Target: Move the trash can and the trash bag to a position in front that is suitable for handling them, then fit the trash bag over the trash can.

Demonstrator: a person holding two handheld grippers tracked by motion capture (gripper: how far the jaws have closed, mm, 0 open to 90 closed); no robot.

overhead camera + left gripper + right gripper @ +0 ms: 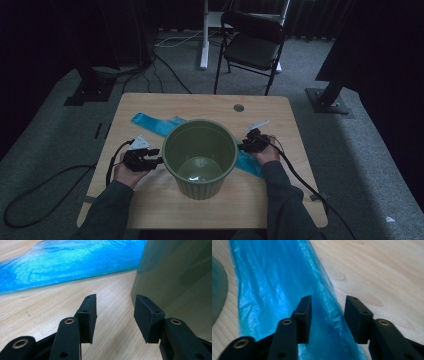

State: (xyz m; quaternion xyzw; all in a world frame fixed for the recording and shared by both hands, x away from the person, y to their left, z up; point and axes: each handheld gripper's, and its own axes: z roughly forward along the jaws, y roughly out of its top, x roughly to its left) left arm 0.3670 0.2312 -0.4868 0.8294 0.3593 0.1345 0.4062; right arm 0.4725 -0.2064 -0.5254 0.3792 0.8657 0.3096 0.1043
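While both grippers sit by the green bin [200,157] | step: getting the blue bag [287,290], flat on the table [280,200] under the bin | right gripper [327,312] open over bag, holding nothing; left gripper [115,315] open, empty, beside bin | next: pinch the bag edge

Left hand-held gripper [148,156] held low at the person's left, jaws apart, nothing between them. Right hand-held gripper [251,142] at the right, jaws apart, pointing inward. Both forearms enter from below, sleeves dark, hands gripping the bodies.
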